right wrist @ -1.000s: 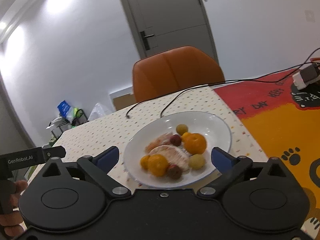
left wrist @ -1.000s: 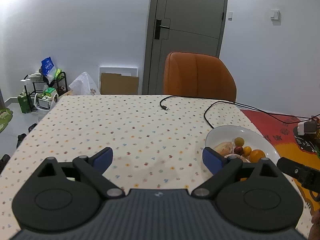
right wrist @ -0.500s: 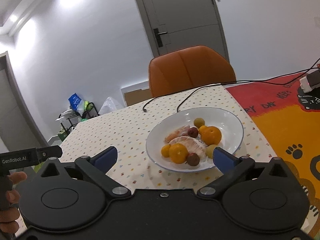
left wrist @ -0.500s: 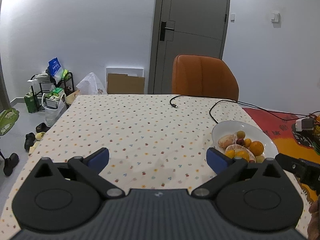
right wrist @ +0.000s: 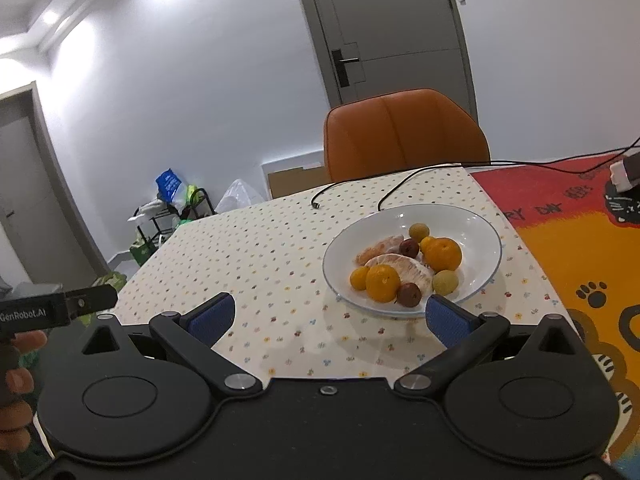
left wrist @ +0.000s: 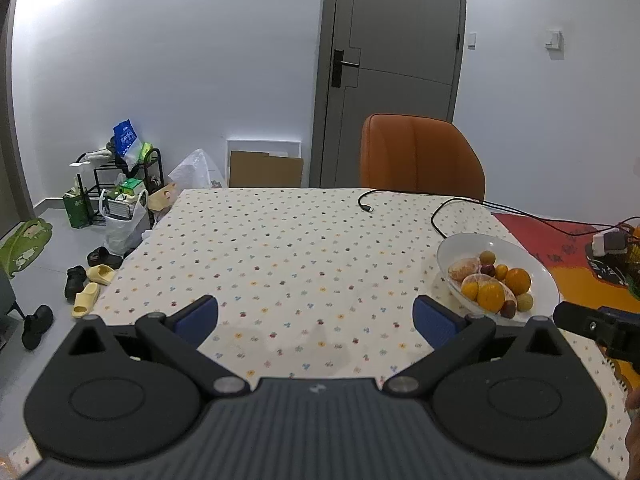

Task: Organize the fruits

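Both grippers have drawn back from the white plate (right wrist: 486, 240), which now lies farther ahead than a second ago. With blue pads spread wide and empty, the right gripper (right wrist: 328, 316) has the plate at one o'clock, holding oranges (right wrist: 442, 254), peeled citrus (right wrist: 404, 268) and small dark fruits (right wrist: 409, 294) on the dotted tablecloth (right wrist: 260, 256). Equally spread, the left gripper (left wrist: 316, 314) sees it at two o'clock. "GenRobot.AI" is printed on the left gripper's handle, seen from the right wrist.

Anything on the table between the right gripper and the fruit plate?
No. In the right wrist view only bare dotted tablecloth lies between the open right gripper and the plate.
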{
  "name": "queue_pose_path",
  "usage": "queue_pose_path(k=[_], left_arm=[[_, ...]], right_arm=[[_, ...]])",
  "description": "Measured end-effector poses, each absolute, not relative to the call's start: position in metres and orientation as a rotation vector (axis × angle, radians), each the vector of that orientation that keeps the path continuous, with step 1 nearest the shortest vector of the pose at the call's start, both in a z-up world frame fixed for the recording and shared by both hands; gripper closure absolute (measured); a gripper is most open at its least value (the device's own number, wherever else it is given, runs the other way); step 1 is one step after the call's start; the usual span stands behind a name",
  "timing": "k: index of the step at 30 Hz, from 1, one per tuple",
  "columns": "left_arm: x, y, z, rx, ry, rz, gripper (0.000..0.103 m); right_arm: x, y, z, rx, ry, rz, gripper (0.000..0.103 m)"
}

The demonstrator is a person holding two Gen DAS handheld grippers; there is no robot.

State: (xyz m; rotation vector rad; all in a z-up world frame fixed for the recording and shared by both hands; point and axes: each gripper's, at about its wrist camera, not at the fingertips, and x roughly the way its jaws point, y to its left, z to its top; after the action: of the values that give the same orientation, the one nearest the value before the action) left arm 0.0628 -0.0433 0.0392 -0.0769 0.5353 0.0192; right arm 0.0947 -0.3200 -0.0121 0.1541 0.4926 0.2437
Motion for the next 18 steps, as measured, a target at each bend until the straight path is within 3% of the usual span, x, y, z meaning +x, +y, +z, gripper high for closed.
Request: queue_pose_path(k=[18], left_arm=[[0.017,-0.017,0.03,-0.086,0.539,0.067,0.0]], right_arm=[[0.059,-0.318,-0.011,0.12,0.481,0.297,0.0]])
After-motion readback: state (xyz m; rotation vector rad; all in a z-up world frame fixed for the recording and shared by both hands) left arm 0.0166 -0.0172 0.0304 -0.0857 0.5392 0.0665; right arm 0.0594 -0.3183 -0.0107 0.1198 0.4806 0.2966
